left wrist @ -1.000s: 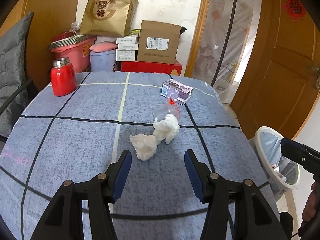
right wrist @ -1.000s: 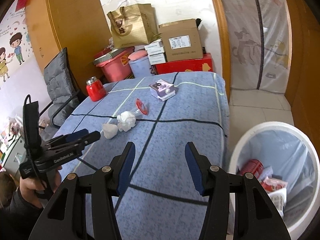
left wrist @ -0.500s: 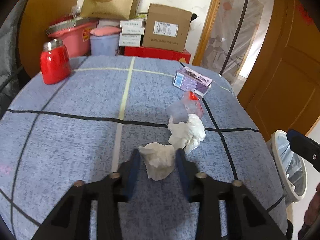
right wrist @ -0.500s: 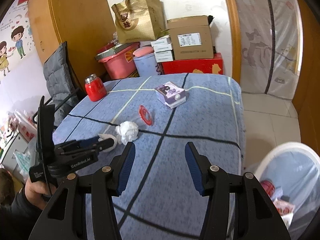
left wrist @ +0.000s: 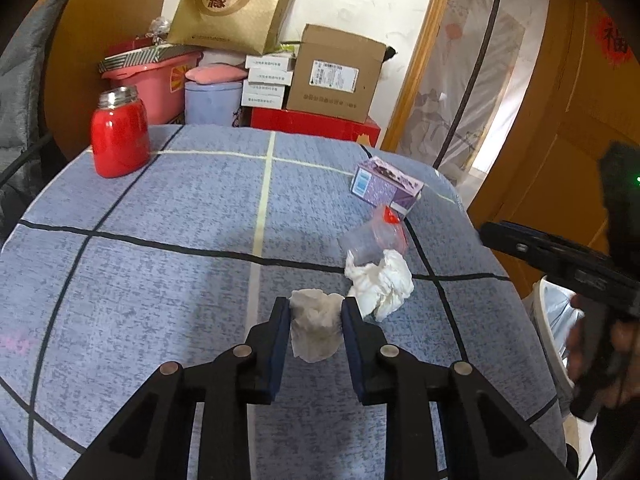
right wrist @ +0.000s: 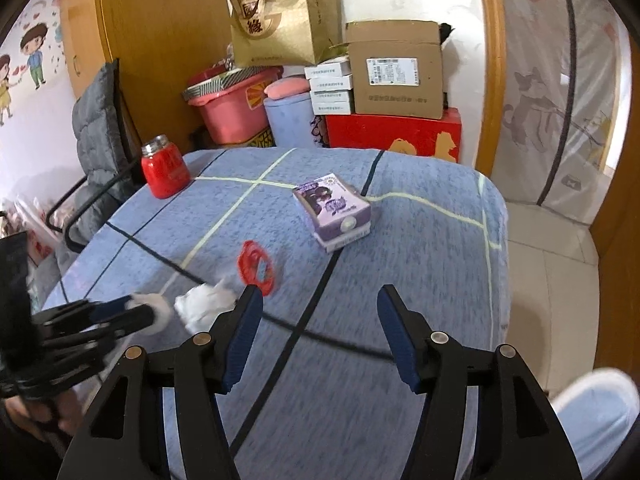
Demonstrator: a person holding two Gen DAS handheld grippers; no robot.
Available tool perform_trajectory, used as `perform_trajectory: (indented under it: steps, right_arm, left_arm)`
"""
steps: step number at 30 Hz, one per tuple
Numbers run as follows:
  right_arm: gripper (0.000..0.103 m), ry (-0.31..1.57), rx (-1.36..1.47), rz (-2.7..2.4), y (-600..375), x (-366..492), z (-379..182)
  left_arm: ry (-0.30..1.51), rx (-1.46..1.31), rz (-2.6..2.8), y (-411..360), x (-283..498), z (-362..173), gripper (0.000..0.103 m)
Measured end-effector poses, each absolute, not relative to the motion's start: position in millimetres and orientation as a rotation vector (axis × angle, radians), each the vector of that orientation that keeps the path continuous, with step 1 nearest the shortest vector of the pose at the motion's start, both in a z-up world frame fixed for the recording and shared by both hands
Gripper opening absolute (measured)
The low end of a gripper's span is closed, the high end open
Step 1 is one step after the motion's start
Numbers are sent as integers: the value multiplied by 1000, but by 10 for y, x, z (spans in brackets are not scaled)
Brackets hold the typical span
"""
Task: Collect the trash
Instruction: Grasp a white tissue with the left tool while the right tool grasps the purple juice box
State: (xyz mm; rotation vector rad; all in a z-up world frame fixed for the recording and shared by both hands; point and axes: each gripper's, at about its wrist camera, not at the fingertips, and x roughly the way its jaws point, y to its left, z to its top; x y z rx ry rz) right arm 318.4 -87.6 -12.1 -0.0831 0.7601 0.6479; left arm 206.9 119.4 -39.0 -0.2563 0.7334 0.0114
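My left gripper (left wrist: 314, 312) is shut on a crumpled white tissue (left wrist: 316, 330) on the blue checked tablecloth (left wrist: 160, 280). A second white tissue wad (left wrist: 382, 282) lies just right of it, against a clear plastic cup with a red rim (left wrist: 376, 236). A purple carton (left wrist: 384, 186) lies further back. My right gripper (right wrist: 320, 320) is open and empty above the table, with the cup's red rim (right wrist: 256, 266) and the second tissue (right wrist: 204, 304) ahead to its left and the purple carton (right wrist: 332, 210) ahead. The left gripper (right wrist: 132, 312) shows there holding its tissue.
A red jar with a metal lid (left wrist: 119, 136) stands at the table's far left. Boxes, a pink tub and a gold paper bag (left wrist: 236, 4) are stacked behind the table. A white bin with a blue liner (left wrist: 556, 320) stands at the table's right (right wrist: 592, 412).
My left gripper moved forward to the near tissue and shut on it. My right gripper swung from over the bin toward the table's middle.
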Motion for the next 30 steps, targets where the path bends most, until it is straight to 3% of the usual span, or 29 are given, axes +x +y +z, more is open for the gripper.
perform_trajectory:
  steps: [14,28,30]
  right_arm:
    - [60,727,-191,737,-520,3993,-324]
    - [60,811,-208,767,-373,4120,-478]
    - [55,810,-193,763,-387,4080,-472]
  left_arm:
    - [716,-272,3,1349,2080,-370,27]
    - [731,-275,-6,1357,2149,-444,27]
    - [733,-274,-7,1351,2148,-444,27]
